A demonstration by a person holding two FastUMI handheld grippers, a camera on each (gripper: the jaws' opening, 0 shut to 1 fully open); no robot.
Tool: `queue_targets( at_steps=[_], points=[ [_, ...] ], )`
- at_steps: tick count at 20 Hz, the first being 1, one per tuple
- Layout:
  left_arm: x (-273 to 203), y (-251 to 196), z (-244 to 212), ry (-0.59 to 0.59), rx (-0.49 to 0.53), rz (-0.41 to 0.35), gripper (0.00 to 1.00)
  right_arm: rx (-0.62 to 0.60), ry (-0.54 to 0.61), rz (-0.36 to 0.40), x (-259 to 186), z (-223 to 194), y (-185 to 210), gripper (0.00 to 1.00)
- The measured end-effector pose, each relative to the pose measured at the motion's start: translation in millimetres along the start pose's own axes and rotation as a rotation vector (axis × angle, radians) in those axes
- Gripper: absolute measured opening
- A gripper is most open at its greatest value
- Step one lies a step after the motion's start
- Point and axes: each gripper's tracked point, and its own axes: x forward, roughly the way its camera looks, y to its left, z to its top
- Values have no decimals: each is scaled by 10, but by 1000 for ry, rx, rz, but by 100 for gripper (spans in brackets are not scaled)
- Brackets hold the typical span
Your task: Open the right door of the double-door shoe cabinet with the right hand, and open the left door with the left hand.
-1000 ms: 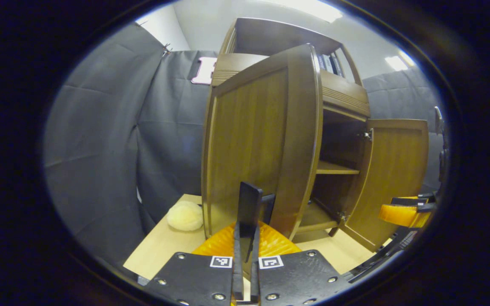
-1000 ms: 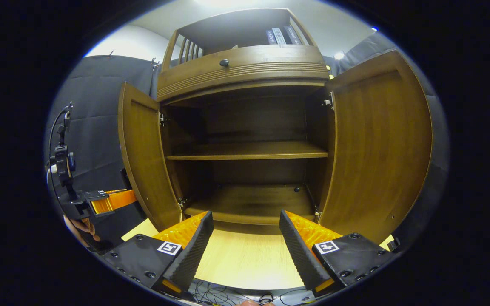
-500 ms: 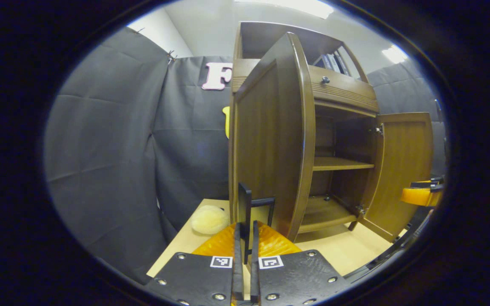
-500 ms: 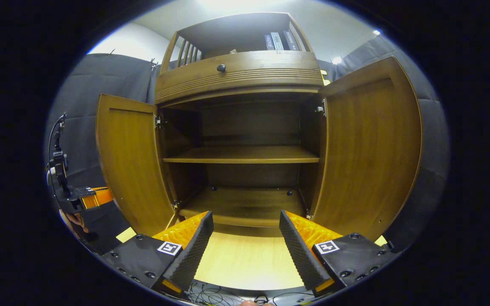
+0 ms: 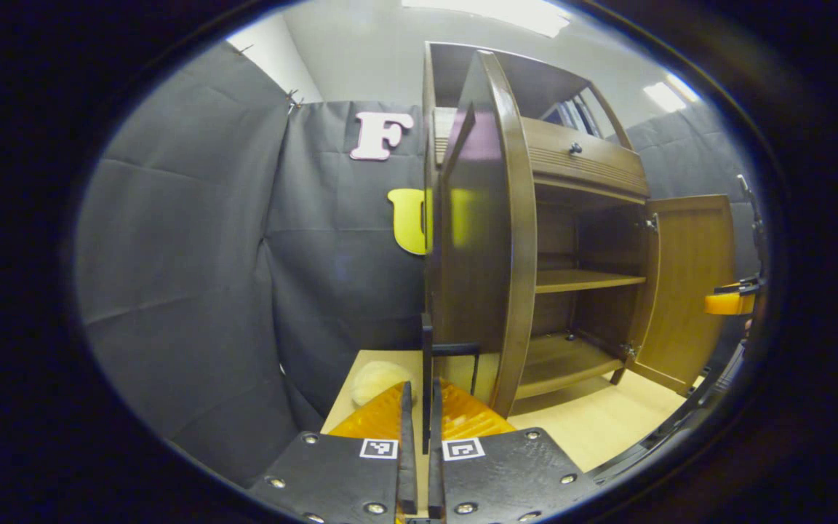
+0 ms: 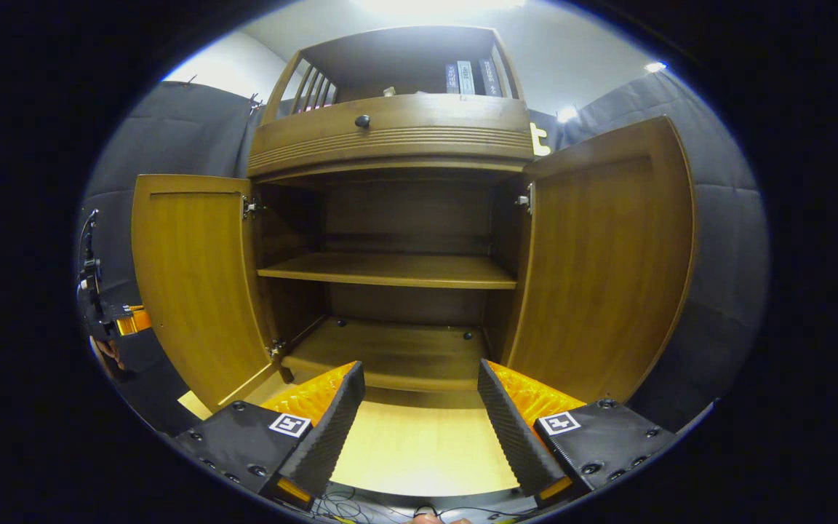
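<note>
The brown shoe cabinet (image 6: 390,138) stands on a pale table with both doors swung out. In the left gripper view the left door (image 5: 481,240) is seen nearly edge-on, and my left gripper (image 5: 420,393) is shut on its thin black handle (image 5: 428,349). Farther right, the right door (image 5: 688,284) hangs open with the right gripper (image 5: 728,302) beside it. In the right gripper view the left door (image 6: 193,284) and right door (image 6: 608,262) flank two bare shelves. My right gripper (image 6: 419,415) is open, holding nothing, in front of the lower shelf.
A pale fluffy ball (image 5: 375,380) lies on the table (image 6: 419,451) left of the cabinet. Books (image 6: 466,76) stand on the top shelf above a drawer with a dark knob (image 6: 362,121). Cables lie by the table's near edge.
The left door has swung farther out with my left gripper on its handle, until it is edge-on in the left gripper view. The right gripper stays open and has shifted slightly.
</note>
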Motion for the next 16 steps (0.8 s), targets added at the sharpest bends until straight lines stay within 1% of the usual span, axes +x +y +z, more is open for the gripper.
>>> queue_targets(
  at_steps=[1, 3, 4, 6, 9, 12, 14, 16],
  points=[
    [0, 72, -8, -2, -8, -14, 9, -10, -1, -13, -25, 29, -47, 93],
    [4, 69, -10, -5, -28, -66, 9, -21, 2, -38, -67, 62, -148, 93],
    [20, 69, -11, -7, -27, -77, 7, -25, 6, -53, -87, 72, -201, 93],
    [44, 73, -30, -5, -24, -82, 8, -30, 14, -92, -126, 89, -323, 97],
    [2, 67, -108, 10, -26, -76, 8, -15, 11, -129, -211, 141, -447, 97],
    [-175, 93, -170, 25, -44, -47, 9, -20, 6, -137, -233, 146, -506, 97],
    [-388, 178, -121, 15, -50, 12, 9, -14, 15, -130, -217, 104, -510, 97],
    [-651, 162, -29, -3, -63, 53, 8, -9, 14, -116, -195, 104, -517, 97]
  ],
)
